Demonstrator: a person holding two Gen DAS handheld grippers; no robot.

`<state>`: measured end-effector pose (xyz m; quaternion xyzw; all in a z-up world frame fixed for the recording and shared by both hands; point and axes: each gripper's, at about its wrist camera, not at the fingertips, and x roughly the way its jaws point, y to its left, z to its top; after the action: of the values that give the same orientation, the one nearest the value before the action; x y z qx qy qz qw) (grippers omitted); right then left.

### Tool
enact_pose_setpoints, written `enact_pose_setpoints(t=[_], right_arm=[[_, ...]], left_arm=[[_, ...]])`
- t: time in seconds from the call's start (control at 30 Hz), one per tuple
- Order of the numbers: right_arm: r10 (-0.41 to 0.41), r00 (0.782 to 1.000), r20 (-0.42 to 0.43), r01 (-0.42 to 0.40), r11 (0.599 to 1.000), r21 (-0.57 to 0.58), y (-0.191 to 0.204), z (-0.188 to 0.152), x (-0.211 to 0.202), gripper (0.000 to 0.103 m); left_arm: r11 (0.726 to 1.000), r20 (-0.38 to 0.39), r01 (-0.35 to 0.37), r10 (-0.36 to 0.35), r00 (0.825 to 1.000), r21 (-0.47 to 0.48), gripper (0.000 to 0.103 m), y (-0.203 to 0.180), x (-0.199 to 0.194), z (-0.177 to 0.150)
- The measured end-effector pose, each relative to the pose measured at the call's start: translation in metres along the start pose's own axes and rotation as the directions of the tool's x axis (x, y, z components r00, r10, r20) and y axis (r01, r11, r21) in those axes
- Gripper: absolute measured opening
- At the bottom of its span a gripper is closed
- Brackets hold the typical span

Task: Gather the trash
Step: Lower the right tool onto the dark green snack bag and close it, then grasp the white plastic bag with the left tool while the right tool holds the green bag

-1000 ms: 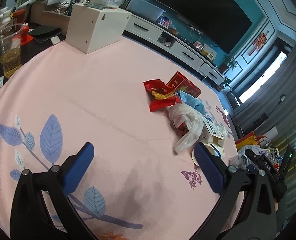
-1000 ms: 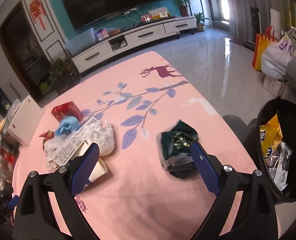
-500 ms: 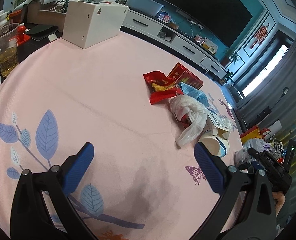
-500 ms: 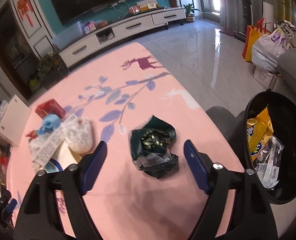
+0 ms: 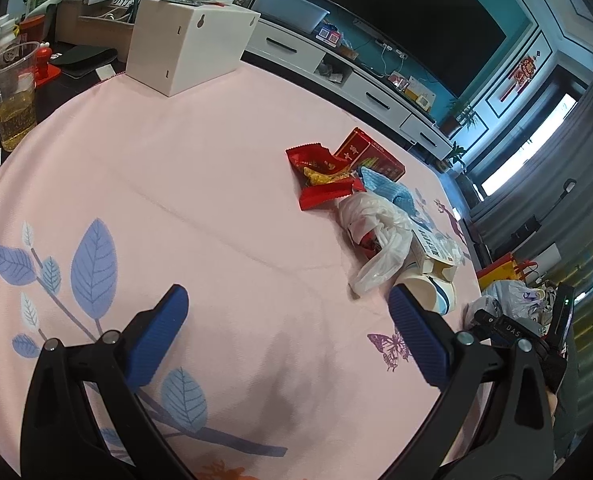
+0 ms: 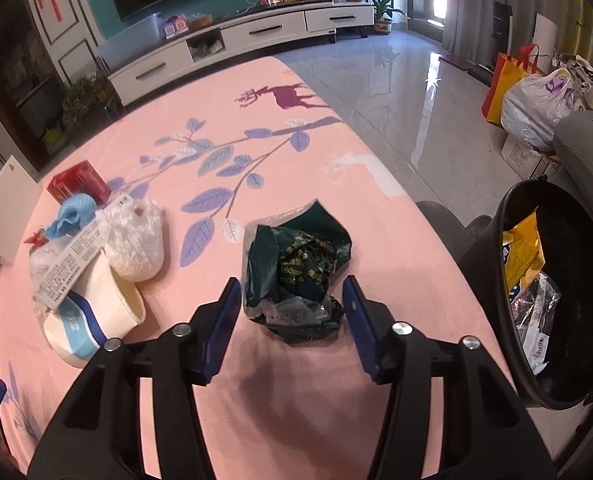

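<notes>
Right gripper (image 6: 292,306) jaws just closing, not yet pressing, astride dark green crumpled bag (image 6: 296,272) | dead ahead on pink cloth (image 6: 376,216) | left gripper (image 5: 288,320) wide, empty, farther off | bin (image 6: 576,396) rightward

Bare cloth (image 6: 396,248) lies right of the right gripper (image 6: 292,312); cup (image 6: 96,312) crowds left, bin (image 6: 512,216) far right.

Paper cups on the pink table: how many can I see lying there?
1. The paper cup lies on its side at the near end of the trash pile, partly under a printed slip. The pile may hide others; the plastic cup is not paper.
</notes>
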<state>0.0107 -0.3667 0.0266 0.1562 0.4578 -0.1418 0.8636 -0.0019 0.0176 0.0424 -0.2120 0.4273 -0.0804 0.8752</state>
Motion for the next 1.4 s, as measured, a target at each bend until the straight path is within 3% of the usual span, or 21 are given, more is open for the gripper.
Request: enact_pose_setpoints(t=[0.23,0.5,0.93,1.4], right_arm=[[-0.007,1.0,0.004,0.007,1.0,-0.026,0.003,-0.001,-0.001,0.043],[-0.006,1.0,0.009,0.006,0.999,-0.036,0.006,0.0,-0.01,0.041],[0.087,0.981,0.174,-0.076,0.995,-0.069,0.016,0.008,-0.077,0.041],[0.077,0.986,0.15,-0.067,0.995,-0.069,0.015,0.008,-0.074,0.041]], left_arm=[[1.0,-0.003,-0.002,0.002,1.0,0.0,0.1,0.0,0.001,0.0],[1.0,-0.004,-0.002,0.002,1.0,0.001,0.1,0.0,0.001,0.0],[1.0,0.002,0.009,-0.009,1.0,-0.014,0.1,0.001,-0.002,0.001],[1.0,0.003,0.012,-0.012,1.0,-0.008,0.1,0.001,-0.003,0.002]])
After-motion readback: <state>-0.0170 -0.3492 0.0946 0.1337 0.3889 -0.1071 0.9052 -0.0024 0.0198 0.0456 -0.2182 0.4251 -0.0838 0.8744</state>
